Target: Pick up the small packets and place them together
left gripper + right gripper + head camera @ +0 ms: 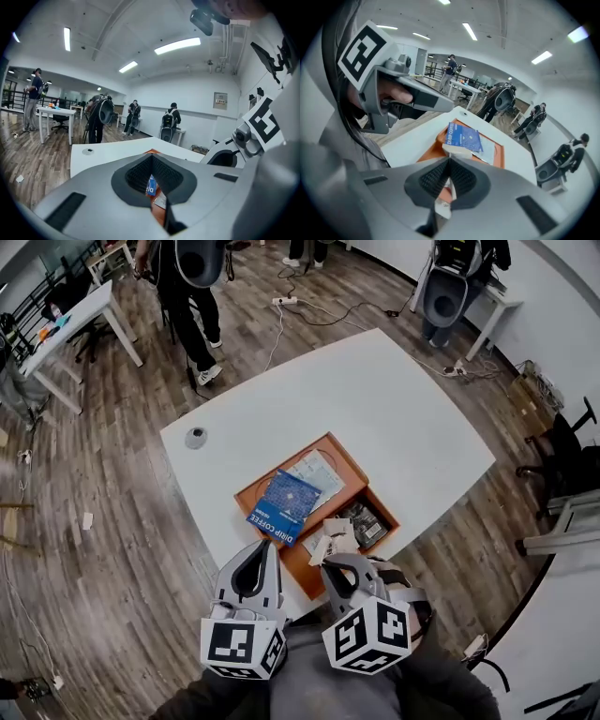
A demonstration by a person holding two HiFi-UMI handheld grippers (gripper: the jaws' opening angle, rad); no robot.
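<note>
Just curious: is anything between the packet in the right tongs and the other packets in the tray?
Nothing visible is: the right tongs hold the packet just beside the dark packets, over the orange tray.

White table (412,418), viewed from above. Directly on it lie an orange tray (296,568), set askew near the front edge, and a small grey disc (196,437) near the left corner, well apart.

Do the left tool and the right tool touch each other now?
Apart. The head view shows the left tool and the right tool side by side, with a strip of the orange tray visible between them.
</note>
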